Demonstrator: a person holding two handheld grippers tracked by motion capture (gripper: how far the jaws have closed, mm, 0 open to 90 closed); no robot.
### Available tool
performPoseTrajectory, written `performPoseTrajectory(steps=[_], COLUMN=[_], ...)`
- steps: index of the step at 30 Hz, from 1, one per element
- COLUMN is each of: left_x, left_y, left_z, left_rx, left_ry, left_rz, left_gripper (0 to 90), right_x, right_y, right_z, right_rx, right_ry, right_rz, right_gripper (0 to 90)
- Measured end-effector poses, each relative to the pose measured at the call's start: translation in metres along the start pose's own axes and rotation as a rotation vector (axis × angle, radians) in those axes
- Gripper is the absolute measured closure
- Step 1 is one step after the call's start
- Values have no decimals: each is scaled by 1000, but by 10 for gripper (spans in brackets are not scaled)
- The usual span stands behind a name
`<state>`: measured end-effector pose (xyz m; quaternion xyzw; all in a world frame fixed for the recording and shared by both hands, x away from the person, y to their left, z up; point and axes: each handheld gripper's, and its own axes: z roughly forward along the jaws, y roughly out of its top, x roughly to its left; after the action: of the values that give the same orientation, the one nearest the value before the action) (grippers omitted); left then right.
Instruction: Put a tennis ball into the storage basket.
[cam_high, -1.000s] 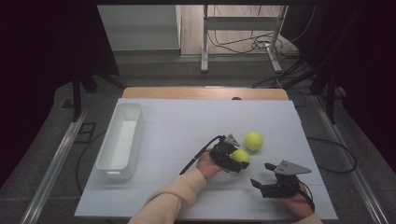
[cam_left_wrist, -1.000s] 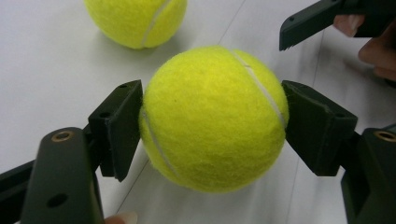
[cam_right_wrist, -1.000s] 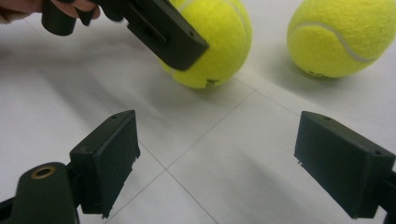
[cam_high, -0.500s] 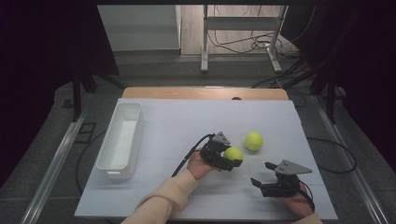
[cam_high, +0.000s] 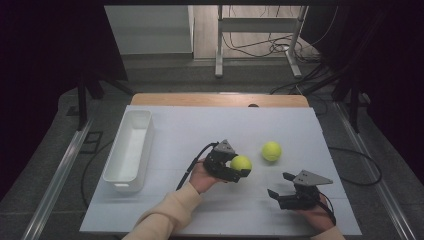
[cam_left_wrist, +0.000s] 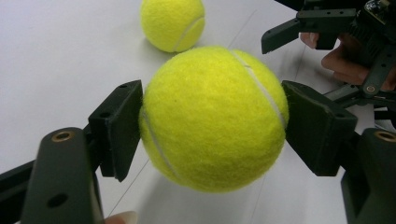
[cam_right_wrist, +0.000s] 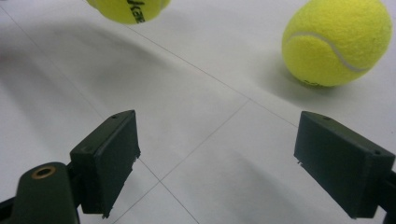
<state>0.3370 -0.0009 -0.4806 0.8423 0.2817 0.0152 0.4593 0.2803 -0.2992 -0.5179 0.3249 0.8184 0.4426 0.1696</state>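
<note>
Yellow tennis ball (cam_left_wrist: 213, 119) between left gripper (cam_high: 235, 167) jaws — above table (cam_high: 175, 140)

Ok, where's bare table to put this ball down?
Bare table lies between the white bin and the left hand-held gripper, and along the far edge. It is crowded at right: the loose tennis ball and the right hand-held gripper sit close to the held tennis ball.

Yellow-green fuzz w/ white curved seam on held ball (cam_left_wrist: 212, 119). Same yellow-green on 2nd ball (cam_high: 271, 150), black lettering on it. Black grippers, left (cam_high: 239, 170) & right (cam_high: 280, 185). White bin (cam_high: 129, 150), white table (cam_high: 190, 130), beige sleeve (cam_high: 165, 220).
</note>
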Motion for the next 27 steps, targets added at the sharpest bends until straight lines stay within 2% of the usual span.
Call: performPoseTrajectory(steps=[2,8,13,19,27], left_x=[0,-2,1,3,9], left_y=[-2,-4,-5,-11,-15], left_z=[-3,-12,-21,-33,-41], left_rx=[-8,-24,-17,-32,-38], left_ry=[9,17,27,33,43], left_rz=[-9,-2,2,-17,-26], left_gripper=[258,257,258,257,257], right_x=[1,2,3,4,5], right_y=[0,0,0,0,-1], right_z=[0,-1,-2,-3,-3], right_rx=[-2,-1,-6,-9,-10], right_ry=[1,-5,-9,-16,-22], right_rz=[-3,-6,-5,-6,-5], right_gripper=[142,143,142,142,142])
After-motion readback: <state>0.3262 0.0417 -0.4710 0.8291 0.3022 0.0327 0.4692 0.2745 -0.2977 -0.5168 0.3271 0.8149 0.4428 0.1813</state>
